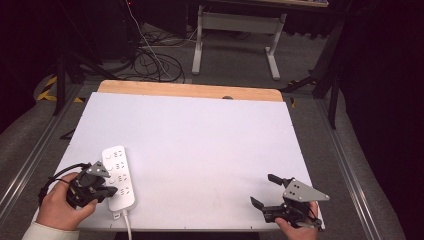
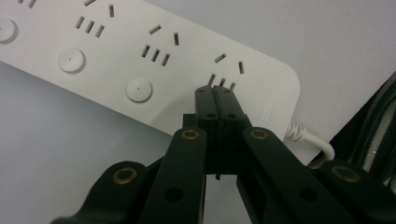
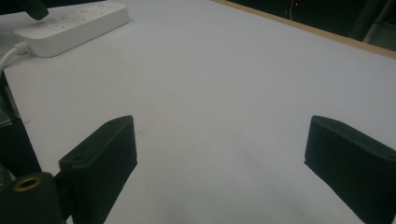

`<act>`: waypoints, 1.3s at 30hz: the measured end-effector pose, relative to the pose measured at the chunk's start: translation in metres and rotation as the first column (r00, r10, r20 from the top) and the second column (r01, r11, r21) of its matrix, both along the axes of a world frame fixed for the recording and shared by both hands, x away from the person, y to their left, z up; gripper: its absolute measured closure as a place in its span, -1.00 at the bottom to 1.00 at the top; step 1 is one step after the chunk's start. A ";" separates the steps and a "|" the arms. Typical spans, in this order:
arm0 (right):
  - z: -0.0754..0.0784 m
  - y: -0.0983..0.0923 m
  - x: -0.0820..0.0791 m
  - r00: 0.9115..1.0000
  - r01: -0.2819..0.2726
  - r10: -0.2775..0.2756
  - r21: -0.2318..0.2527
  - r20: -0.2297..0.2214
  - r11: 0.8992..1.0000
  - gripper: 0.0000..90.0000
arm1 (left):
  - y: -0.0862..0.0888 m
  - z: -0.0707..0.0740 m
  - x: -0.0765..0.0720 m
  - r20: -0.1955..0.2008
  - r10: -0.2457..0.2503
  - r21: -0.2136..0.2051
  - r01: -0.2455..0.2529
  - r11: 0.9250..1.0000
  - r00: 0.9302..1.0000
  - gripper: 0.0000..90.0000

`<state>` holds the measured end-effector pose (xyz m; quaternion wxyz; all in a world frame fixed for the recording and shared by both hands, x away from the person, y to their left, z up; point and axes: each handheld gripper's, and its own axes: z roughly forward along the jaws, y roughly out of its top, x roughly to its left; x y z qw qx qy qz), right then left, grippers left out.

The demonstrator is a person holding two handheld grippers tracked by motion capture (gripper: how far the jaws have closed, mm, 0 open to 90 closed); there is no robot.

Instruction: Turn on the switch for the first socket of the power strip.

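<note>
While the white power strip (image 1: 120,177) lies flat on the near left part of the table (image 1: 200,135), its long side runs from the near edge away toward the far side, leaning a little to the left. Its white cord (image 1: 127,225) comes out of the near end and drops over the near edge of the table. The left gripper (image 1: 102,189) is right at the strip, over the near end where the last set of holes (image 2: 226,70) is. In the left gripper view its two black jaws are pressed together with nothing between them, and their tip sits just at those holes, by the look of it touching the top or very close above it. A row of round white buttons (image 2: 138,89) runs along one side of the strip, one beside each set of holes, and the closest one is just to the side of the tip. So the left hand (image 1: 62,205) is the near one by far, and any push or press on the strip looks like its job. The right gripper (image 1: 265,192) is well apart, at the near right corner of the table, with its jaws spread wide and holding nothing. The strip is close to the left and near edges, so a push that way could slide it off. The middle and far side of the table are bare, with lots of room to move.
</note>
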<state>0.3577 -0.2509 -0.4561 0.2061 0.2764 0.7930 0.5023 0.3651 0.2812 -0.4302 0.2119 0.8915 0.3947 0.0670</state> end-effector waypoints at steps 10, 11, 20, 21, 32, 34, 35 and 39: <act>0.000 0.000 0.000 1.000 -0.002 0.002 0.000 -0.001 1.000 -0.78 | 0.000 -0.004 0.002 -0.001 0.009 0.004 -0.009 1.000 1.000 1.00; 0.000 0.000 0.000 1.000 -0.003 0.003 0.000 -0.001 1.000 -0.78 | 0.000 -0.004 0.002 -0.001 0.009 0.004 -0.009 1.000 1.000 1.00; 0.000 0.000 0.000 1.000 -0.002 0.002 -0.002 -0.001 1.000 -0.78 | 0.000 -0.005 0.002 0.006 0.028 0.006 -0.028 1.000 1.000 1.00; 0.000 0.000 0.000 1.000 -0.002 0.002 -0.002 -0.001 1.000 -0.78 | 0.000 -0.005 0.002 0.005 0.030 0.006 -0.030 1.000 1.000 1.00; -0.001 0.000 0.000 1.000 -0.004 0.004 -0.008 -0.001 1.000 -0.78 | 0.001 -0.007 0.002 -0.009 0.062 -0.012 -0.062 0.998 0.998 1.00; -0.001 0.000 0.000 1.000 -0.004 0.004 -0.008 -0.002 1.000 -0.78 | 0.000 -0.007 0.002 -0.007 0.065 -0.007 -0.065 0.998 0.998 1.00; -0.001 0.000 0.000 1.000 -0.005 0.005 -0.008 -0.002 1.000 -0.78 | 0.000 -0.007 0.001 -0.003 0.065 0.001 -0.065 0.998 0.998 1.00; -0.001 0.000 0.000 1.000 -0.005 0.005 -0.008 -0.001 1.000 -0.78 | -0.001 -0.007 0.000 -0.001 0.071 0.001 -0.071 0.997 0.997 1.00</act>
